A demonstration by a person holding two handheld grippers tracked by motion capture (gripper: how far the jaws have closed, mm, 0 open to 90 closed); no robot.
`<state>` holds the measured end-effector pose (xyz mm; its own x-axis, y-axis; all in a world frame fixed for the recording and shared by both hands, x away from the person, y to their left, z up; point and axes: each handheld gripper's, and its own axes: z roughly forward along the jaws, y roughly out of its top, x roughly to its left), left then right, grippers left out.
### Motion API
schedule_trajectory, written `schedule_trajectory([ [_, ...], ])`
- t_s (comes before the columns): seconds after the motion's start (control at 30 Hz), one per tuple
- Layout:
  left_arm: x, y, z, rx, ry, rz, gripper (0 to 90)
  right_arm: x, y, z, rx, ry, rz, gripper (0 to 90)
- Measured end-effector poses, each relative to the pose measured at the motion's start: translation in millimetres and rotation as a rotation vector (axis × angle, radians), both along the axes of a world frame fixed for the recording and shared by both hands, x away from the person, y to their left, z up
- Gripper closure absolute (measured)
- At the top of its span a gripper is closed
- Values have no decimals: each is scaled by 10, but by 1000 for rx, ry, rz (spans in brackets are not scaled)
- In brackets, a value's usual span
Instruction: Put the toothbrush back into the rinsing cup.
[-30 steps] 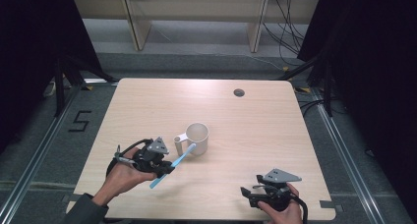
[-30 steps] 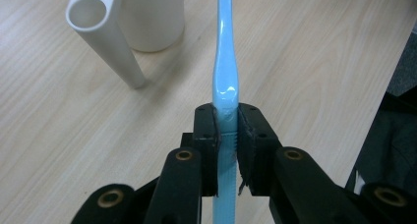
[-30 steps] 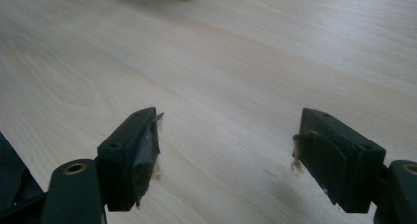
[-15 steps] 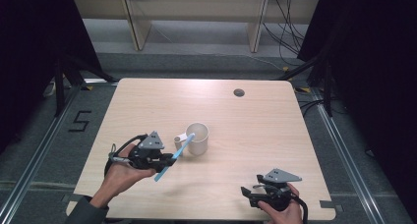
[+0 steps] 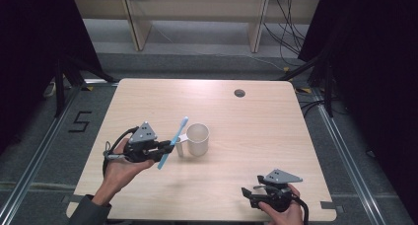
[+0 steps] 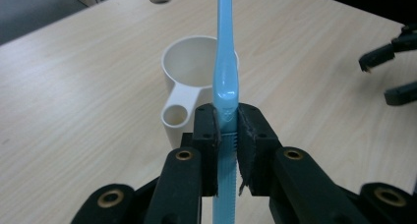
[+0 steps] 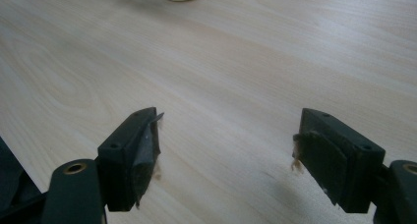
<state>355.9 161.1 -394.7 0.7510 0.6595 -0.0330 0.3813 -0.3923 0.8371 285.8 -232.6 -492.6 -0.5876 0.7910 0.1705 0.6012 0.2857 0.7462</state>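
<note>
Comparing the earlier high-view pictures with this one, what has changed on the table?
The left tool has shifted a little toward the person's left, and the blue toothbrush clamped in it has tipped from lying low toward the cup to standing steeper beside its handle. Nothing was picked up or released. The cup, the right tool with its jaws open near the table's front edge, and the grip on the toothbrush are unchanged.

Left gripper (image 6: 227,135): jaws rise from the bottom edge, closed on the toothbrush, pads pressing both its sides.
Toothbrush (image 6: 225,62): light blue, upright between the pads, running past the top edge; ribbed stretch below the pads.
Cup (image 6: 189,76): cream, just behind the jaws, standing on the table, handle with a round hole toward the camera.
Table (image 6: 74,86): pale wood, round hole at the far edge.
Right gripper (image 6: 393,69): far right, black jaws apart.
</note>
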Motion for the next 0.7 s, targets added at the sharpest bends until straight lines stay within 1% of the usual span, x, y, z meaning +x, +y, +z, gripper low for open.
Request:
schedule_trajectory([
  [0.03,16,23,11,19,0,-8,785,0,0,0,0,0,0,250],
  [0.07,24,13,2,-14,-6,8,785,1,-6,4,-5,-12,-3,250],
  [0.1,30,20,5,-19,-13,16,786,-3,-4,11,-7,-9,-6,250],
  [0.13,39,28,12,-25,-14,21,785,3,-6,4,-6,-15,-1,250],
  [0.17,58,38,12,-45,-24,28,785,-8,7,2,3,9,-7,250],
  [0.2,58,38,12,-45,-24,28,785,1,-1,1,-1,-4,0,250],
  [0.23,59,44,19,-45,-32,39,785,1,-1,1,-1,-4,0,250],
  [0.27,65,46,19,-57,-35,41,785,1,-9,7,-7,-16,-2,250],
  [0.3,84,57,19,-66,-43,43,785,5,-4,-1,-3,-11,0,250],
  [0.33,84,57,19,-66,-43,43,785,5,-4,-1,-3,-11,0,250],
  [0.37,93,64,21,-72,-50,48,785,-2,0,4,-5,3,-2,250],
  [0.4,101,65,19,-89,-52,53,785,-8,10,0,10,10,-6,250],
  [0.43,105,69,24,-91,-59,54,785,-14,15,7,10,13,-8,250],
  [0.47,110,68,23,-104,-67,54,785,-8,15,2,15,2,-7,250],
  [0.5,116,69,23,-110,-74,52,786,7,-1,-2,5,-7,6,250],
  [0.53,120,69,22,-116,-80,57,786,-11,5,7,-9,10,-7,250],
  [0.57,128,70,19,-129,-90,58,786,-11,5,7,-9,10,-7,250],
  [0.6,131,74,23,-133,-96,62,785,5,-4,-3,1,-13,3,250],
  [0.67,144,81,21,-158,-107,80,785,-1,-3,6,1,-12,-4,250],
  [0.7,154,88,20,-163,-105,86,785,5,-5,-2,-1,-14,2,250],
])
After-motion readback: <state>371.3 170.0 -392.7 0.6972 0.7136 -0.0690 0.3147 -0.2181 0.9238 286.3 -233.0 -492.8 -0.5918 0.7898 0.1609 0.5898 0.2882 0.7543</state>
